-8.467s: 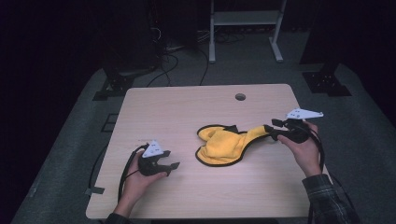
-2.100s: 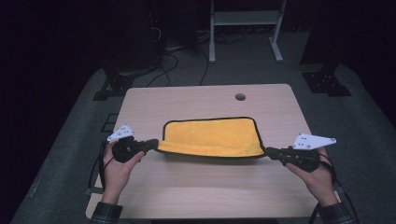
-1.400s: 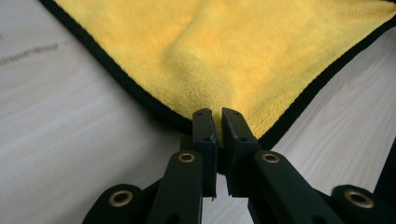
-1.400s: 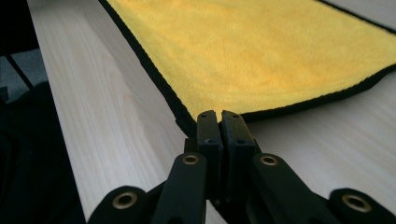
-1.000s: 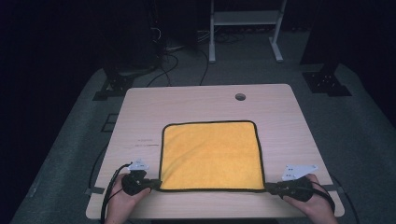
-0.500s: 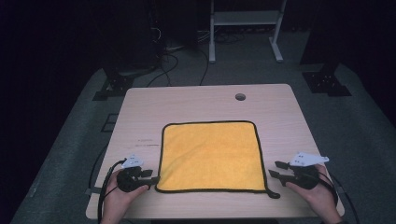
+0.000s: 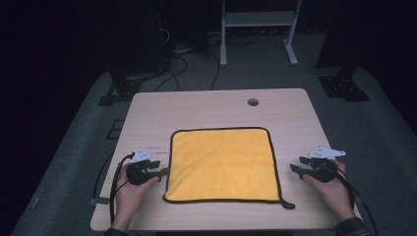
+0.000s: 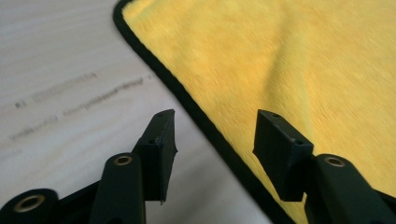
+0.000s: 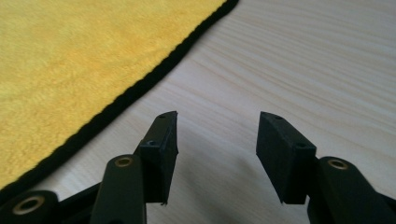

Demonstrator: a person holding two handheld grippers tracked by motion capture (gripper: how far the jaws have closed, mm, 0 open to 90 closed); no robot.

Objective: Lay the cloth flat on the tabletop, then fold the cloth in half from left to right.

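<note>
A yellow cloth (image 7: 223, 164) with black trim lies spread flat on the wooden table (image 7: 196, 105). My left gripper (image 7: 164, 171) rests at the cloth's left edge, near its front corner. In the left gripper view the left gripper (image 8: 215, 140) is open, its jaws just opened, and the trim of the cloth (image 8: 289, 60) runs flat beneath the gap. My right gripper (image 7: 294, 169) sits a short way off the right edge. In the right gripper view the right gripper (image 9: 217, 140) is open over bare wood, also just opened, with the cloth (image 9: 70, 60) to its left.
A black loop (image 7: 289, 205) sticks out from the cloth's near right corner. A round cable hole (image 7: 253, 102) sits near the table's far edge. Behind the table stand a white frame (image 7: 255, 19), dark stands and floor cables.
Both grippers were shut on the cloth's near corners a second ago; both have let go and opened. The right one has drawn off to the right. The cloth now lies flat.
</note>
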